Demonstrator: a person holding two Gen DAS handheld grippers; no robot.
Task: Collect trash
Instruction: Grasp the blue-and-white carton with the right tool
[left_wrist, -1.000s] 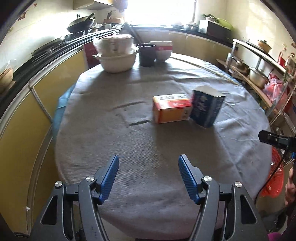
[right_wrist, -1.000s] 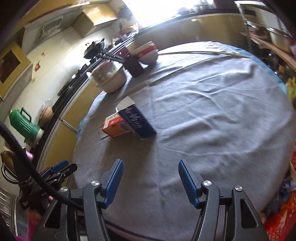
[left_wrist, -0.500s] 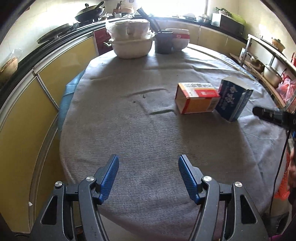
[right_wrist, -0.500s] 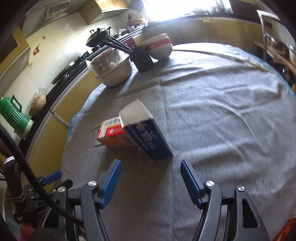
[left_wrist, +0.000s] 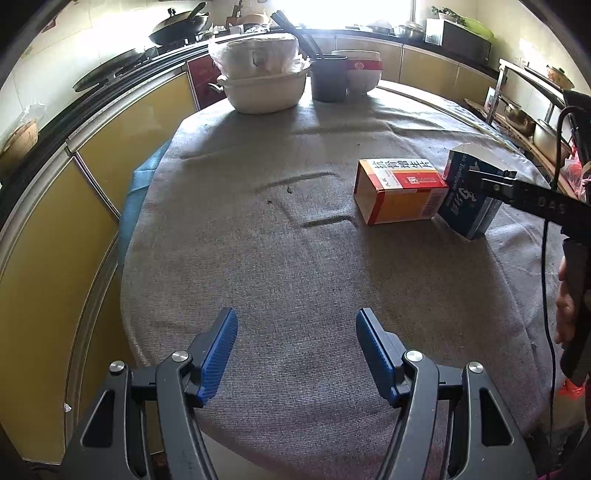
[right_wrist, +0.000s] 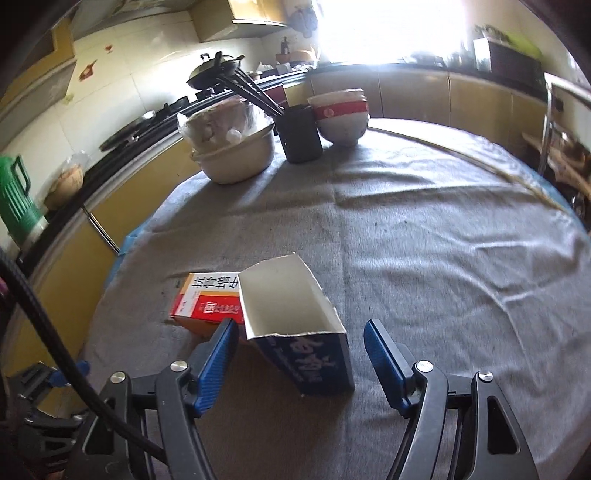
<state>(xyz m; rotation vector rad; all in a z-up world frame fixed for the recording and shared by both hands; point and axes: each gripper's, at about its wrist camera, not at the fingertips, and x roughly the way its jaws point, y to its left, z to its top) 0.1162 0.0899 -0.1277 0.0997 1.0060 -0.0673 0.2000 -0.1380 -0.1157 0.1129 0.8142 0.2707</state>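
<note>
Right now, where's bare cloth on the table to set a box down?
Free: the wide grey cloth between the left claw and the orange box, and the right half beyond the blue box. Crowded: the far edge, with the white basin, dark cup and red-banded bowls, and the spot where the two boxes sit together, the right claw closing in.

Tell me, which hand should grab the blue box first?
Right, probably. The right tool already has the blue box between its open, closing jaws, not yet touching. The left tool hangs over bare cloth, far from it.
</note>
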